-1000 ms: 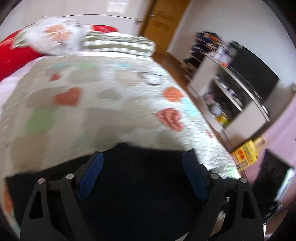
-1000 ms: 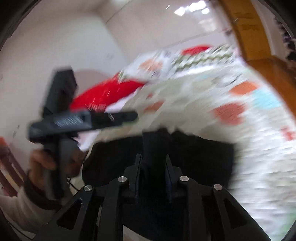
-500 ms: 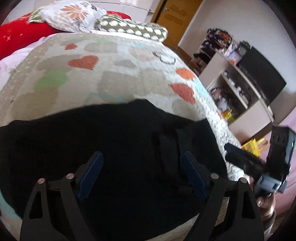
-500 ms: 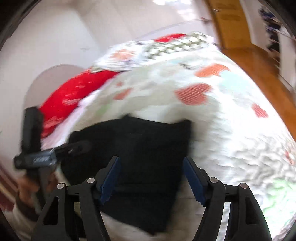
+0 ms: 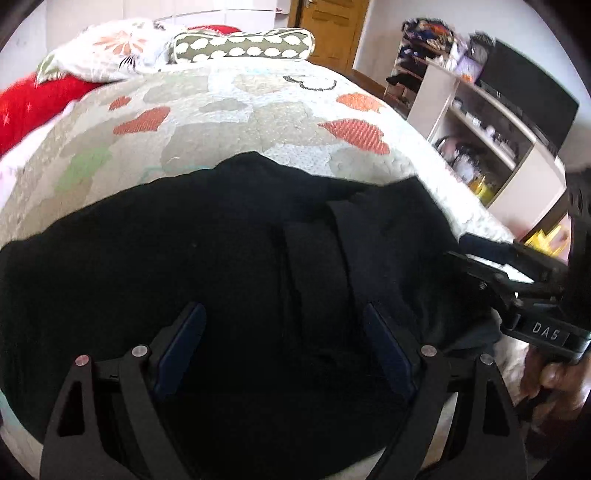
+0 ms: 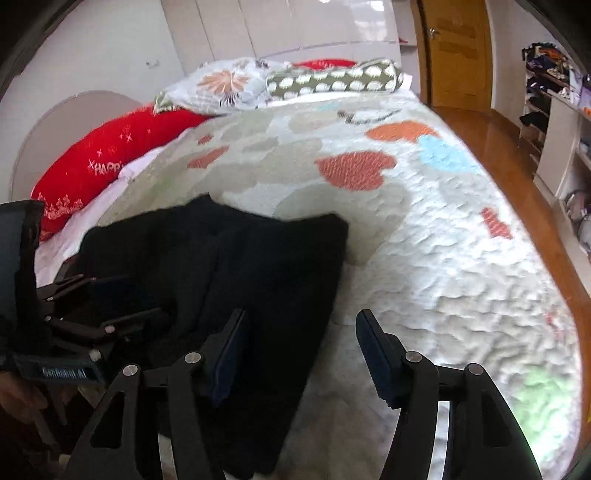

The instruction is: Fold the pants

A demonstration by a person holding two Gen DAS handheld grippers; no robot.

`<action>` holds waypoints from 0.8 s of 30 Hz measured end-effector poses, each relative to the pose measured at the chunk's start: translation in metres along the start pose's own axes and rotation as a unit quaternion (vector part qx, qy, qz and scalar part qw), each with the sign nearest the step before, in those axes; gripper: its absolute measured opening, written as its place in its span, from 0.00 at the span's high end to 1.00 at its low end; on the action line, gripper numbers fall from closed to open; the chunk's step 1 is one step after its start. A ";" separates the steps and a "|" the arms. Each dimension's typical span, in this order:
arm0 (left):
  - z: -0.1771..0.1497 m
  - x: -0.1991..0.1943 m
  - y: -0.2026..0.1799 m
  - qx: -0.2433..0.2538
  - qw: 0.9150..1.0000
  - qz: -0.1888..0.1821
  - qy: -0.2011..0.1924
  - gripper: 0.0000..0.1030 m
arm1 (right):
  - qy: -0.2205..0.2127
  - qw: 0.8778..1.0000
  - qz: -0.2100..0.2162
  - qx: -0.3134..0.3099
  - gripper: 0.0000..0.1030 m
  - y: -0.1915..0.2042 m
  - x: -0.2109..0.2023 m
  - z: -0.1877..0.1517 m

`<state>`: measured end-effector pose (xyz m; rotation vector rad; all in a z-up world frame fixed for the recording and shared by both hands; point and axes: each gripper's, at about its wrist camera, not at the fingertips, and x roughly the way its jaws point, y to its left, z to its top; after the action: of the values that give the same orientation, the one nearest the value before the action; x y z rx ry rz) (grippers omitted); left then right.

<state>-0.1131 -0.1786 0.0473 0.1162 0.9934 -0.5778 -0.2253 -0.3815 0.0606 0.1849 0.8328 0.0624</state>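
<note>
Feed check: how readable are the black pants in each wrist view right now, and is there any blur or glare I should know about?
Left wrist: pants read as a near-featureless black mass, only faint folds; shelf slightly smeared. Right wrist: pants equally dark, but their edge is crisp against the bright quilt; glare on the wardrobe; strong fisheye bending in both.

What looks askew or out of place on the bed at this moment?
Only the black pants look untidy: they lie bunched at the near edge of the quilt, with uneven overlapping layers and a far edge that is not straight. Both the left gripper and the right gripper are open, holding nothing. Nothing looks spilled or damaged.
</note>
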 end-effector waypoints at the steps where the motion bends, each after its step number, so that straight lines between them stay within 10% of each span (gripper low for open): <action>1: 0.003 -0.004 0.003 -0.011 1.000 -0.005 -0.003 0.15 | -0.004 1.000 0.006 -0.005 0.40 0.002 -0.007 0.000; 7: 0.017 -0.004 0.005 -0.033 0.999 -0.006 -0.020 0.15 | 0.007 0.998 0.039 -0.045 0.41 0.025 -0.013 -0.003; 10: 0.019 0.008 0.000 -0.033 0.999 -0.005 -0.010 0.15 | 0.029 0.996 0.053 -0.070 0.58 0.038 -0.005 -0.014; 24: 0.015 0.011 -0.004 -0.037 0.999 0.008 -0.007 0.13 | 0.029 0.995 0.078 -0.046 0.57 0.033 -0.012 -0.007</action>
<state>-0.0993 -0.1919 0.0476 0.0553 0.9988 -0.5261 -0.2379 -0.3496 0.0704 0.1609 0.8704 0.2542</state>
